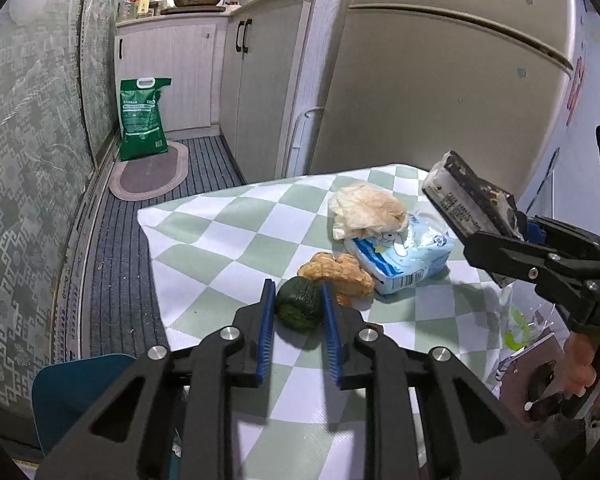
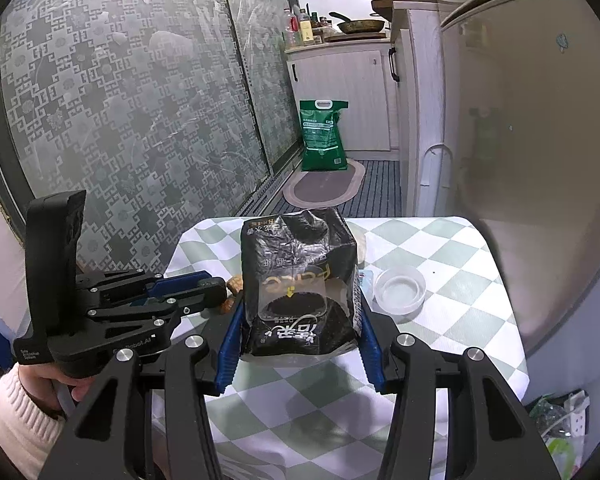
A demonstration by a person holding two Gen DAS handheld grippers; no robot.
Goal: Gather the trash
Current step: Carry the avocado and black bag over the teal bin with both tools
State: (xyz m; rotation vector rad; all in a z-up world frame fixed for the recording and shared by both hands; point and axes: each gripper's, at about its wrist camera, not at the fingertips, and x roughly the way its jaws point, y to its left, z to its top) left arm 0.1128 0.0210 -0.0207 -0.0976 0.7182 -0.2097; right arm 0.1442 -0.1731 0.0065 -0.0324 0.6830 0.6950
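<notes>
My left gripper (image 1: 298,292) has its two blue pads against the sides of a dark green round fruit (image 1: 299,309) on the green-and-white checked tablecloth (image 1: 220,248). Beside the fruit lie a brown ginger-like lump (image 1: 340,272), a blue-and-white tissue pack (image 1: 404,256) and a crumpled stained tissue (image 1: 368,208). My right gripper (image 2: 298,300) is shut on a black plastic food bag (image 2: 300,280) and holds it above the table; the bag also shows in the left wrist view (image 1: 472,204).
A clear plastic bowl (image 2: 400,290) sits on the table right of the bag. A fridge (image 1: 440,92) stands behind the table. A green sack (image 1: 144,120) and a mat (image 1: 150,174) are on the floor. A clear bag with trash (image 1: 528,344) hangs at the table's right side.
</notes>
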